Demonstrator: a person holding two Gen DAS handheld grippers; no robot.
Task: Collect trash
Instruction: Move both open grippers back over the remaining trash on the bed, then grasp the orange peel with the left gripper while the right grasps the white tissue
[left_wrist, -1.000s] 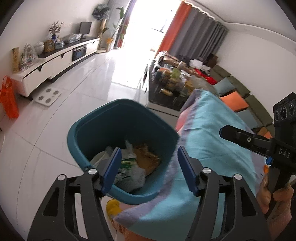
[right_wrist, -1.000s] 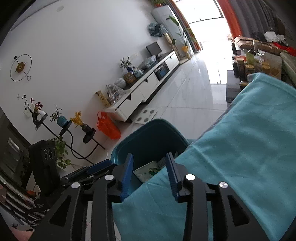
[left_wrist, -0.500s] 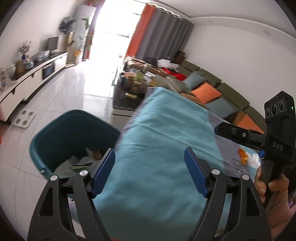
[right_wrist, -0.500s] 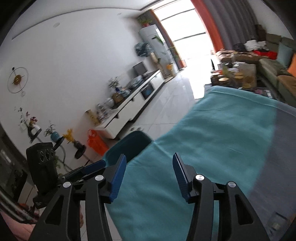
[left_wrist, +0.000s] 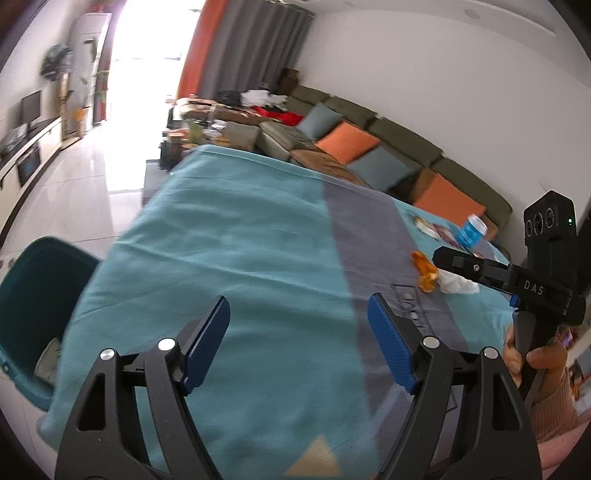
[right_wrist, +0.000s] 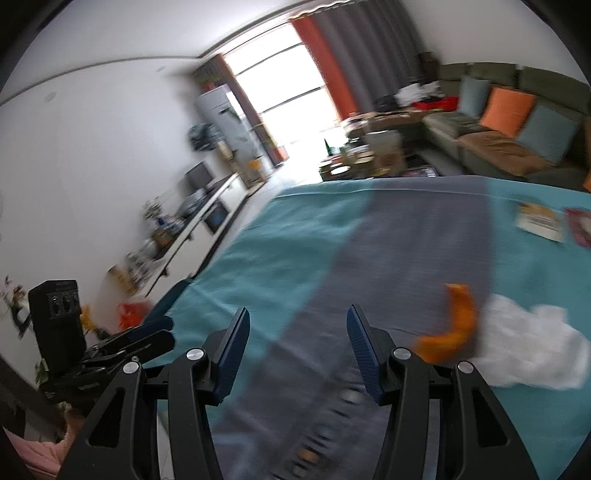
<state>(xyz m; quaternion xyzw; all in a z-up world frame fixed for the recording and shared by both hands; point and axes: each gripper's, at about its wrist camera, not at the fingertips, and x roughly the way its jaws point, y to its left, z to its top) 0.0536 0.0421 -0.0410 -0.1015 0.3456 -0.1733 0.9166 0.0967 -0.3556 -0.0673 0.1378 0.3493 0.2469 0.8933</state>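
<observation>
Left gripper (left_wrist: 297, 341) and right gripper (right_wrist: 295, 349): blue-padded jaws apart, nothing between. Below them, teal-and-grey cloth-covered table (left_wrist: 240, 236). Beyond, right: curled orange peel (right_wrist: 448, 326) touching crumpled white tissue (right_wrist: 532, 347). Teal plastic bin (left_wrist: 33, 295) at table's left edge.

White walls (right_wrist: 110, 147) are lit by a bright window (left_wrist: 147, 33); a long olive-green sofa (left_wrist: 406, 147) is set against one wall.
</observation>
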